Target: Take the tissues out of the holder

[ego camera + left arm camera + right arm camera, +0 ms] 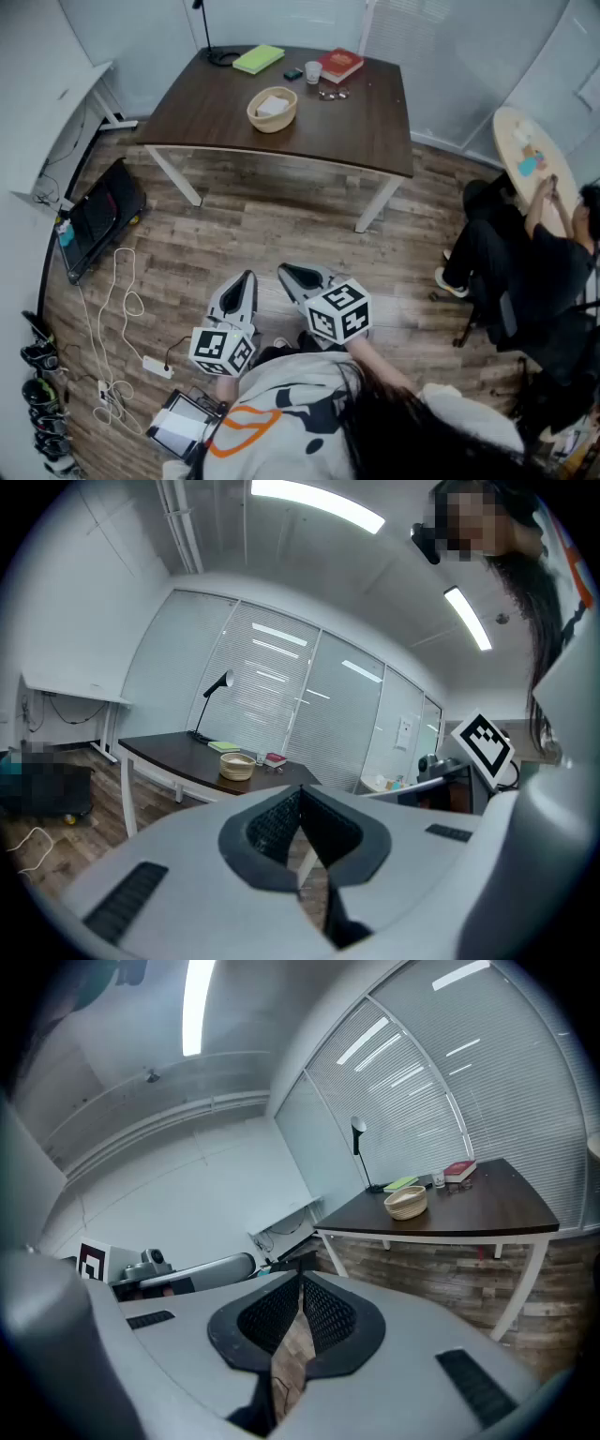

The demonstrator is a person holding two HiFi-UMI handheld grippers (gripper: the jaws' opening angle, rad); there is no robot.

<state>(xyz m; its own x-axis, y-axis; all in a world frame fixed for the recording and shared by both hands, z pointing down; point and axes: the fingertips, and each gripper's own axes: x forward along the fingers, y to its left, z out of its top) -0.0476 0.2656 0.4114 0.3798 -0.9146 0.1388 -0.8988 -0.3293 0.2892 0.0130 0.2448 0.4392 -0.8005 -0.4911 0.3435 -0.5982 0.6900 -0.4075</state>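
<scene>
The holder is a round woven basket [272,109] on a dark brown table [366,131] at the far side of the room, with white tissues [274,104] lying in it. It shows small in the left gripper view [236,765] and in the right gripper view [407,1202]. Both grippers are held low near the person's body, well short of the table. My left gripper [248,276] has its jaws together with nothing between them. My right gripper [285,271] is likewise shut and empty. In their own views the left gripper [300,791] and the right gripper [300,1281] point toward the table.
A green notepad [259,58], a red book [339,64], a cup [313,71], glasses [331,94] and a lamp base [223,56] share the table. A seated person [534,253] is at the right by a round table [525,155]. Cables and a power strip [157,366] lie on the wood floor at left, near a black case [98,217].
</scene>
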